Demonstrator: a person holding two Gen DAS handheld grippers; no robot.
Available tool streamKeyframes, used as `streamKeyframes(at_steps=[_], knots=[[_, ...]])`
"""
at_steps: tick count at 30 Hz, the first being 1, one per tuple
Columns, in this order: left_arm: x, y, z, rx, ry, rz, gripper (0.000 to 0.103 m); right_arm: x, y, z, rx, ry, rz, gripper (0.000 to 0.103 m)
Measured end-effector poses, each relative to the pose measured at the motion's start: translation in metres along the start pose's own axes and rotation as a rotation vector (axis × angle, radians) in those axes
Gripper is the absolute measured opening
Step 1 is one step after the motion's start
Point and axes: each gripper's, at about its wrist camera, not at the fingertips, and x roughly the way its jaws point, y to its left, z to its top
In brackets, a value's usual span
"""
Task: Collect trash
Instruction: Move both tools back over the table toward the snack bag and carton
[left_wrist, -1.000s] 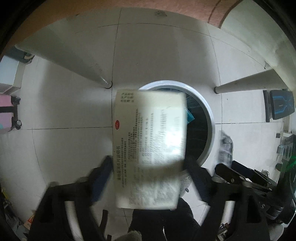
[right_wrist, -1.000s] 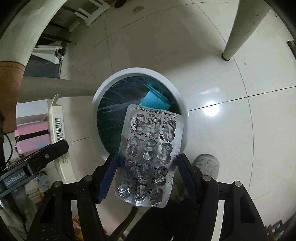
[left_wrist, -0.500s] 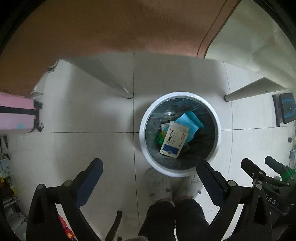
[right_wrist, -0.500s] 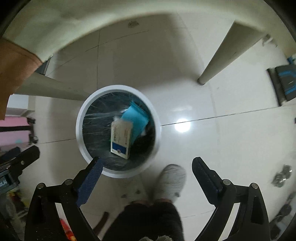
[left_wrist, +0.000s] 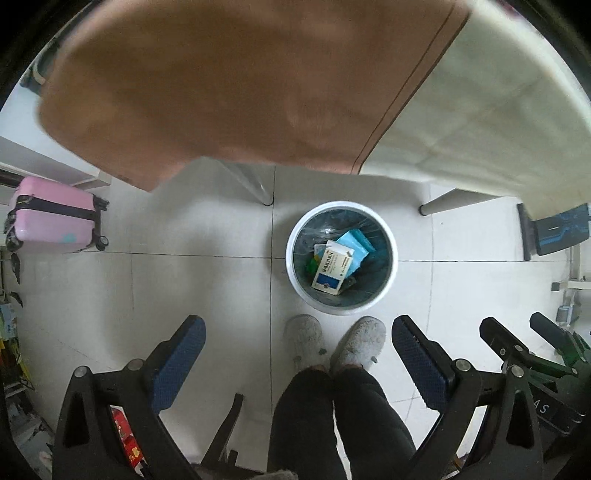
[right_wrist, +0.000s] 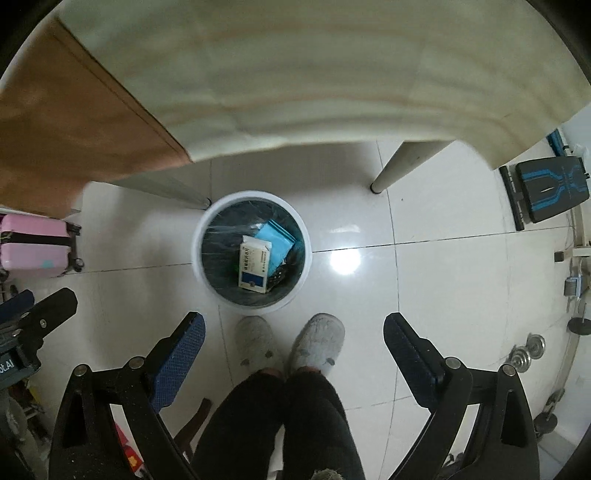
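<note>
below both grippers, on the tile floor (right_wrist: 443, 280), the bin (left_wrist: 341, 257) stands just ahead of your slippers (left_wrist: 334, 343), and it already holds trash: a white and blue box (left_wrist: 331, 267) lies on top, with a light blue packet (left_wrist: 356, 243) under it and something green at its left edge that is too small to name. in the right view the same box (right_wrist: 255, 267) sits in the bin (right_wrist: 252, 254) the same way.

your left gripper (left_wrist: 297, 352) is spread wide with nothing between its blue pads, and your right gripper (right_wrist: 293, 349) is just as wide apart and just as bare. both hang well above the bin, with the table edge (right_wrist: 295, 92) close overhead.

so the drop looks done for what you can see. no loose trash shows on the floor near the bin. whether more waits on the table cannot be told, since only its edge and the brown cloth (left_wrist: 207, 85) show. if any is left, you would have to go up and look.
</note>
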Motion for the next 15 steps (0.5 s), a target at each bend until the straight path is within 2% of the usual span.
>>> streamKeyframes(at_steps=[7, 12, 15], knots=[[-0.103, -0.002, 0.002, -0.005, -0.065, -0.012, 0.103, -0.109, -0.004, -0.005, 0.089, -0.021, 0.071, 0.098], [-0.164, -0.023, 0.039, 0.007, -0.187, -0.020, 0.103, -0.184, -0.036, 0.028, 0.223, -0.099, 0.141, 0.098], [-0.193, -0.041, 0.070, 0.035, -0.273, 0.044, 0.103, -0.214, -0.064, 0.058, 0.303, -0.147, 0.174, 0.098]])
